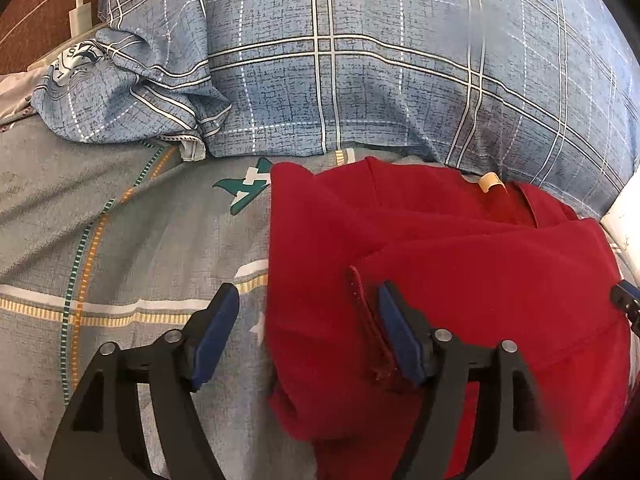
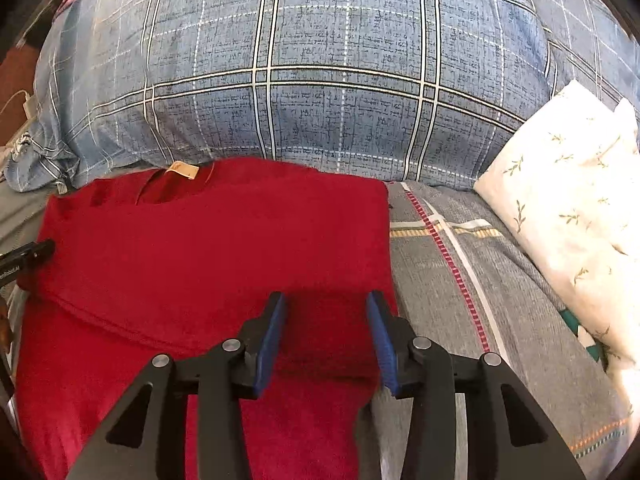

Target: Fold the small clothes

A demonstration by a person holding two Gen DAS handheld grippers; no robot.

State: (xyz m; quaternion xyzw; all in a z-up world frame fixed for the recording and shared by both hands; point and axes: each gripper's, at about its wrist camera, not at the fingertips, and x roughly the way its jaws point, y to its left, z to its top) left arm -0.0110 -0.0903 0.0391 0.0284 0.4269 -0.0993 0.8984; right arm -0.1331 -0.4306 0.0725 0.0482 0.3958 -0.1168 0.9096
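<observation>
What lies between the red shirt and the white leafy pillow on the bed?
In the right wrist view, only bare grey bedsheet with its stripes lies between the red shirt and the white leafy pillow.

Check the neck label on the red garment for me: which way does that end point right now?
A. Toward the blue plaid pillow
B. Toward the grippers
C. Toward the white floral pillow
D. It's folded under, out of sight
A: the tan neck label sits at the far edge of the red garment, right against the blue plaid pillow, away from both grippers.
</observation>
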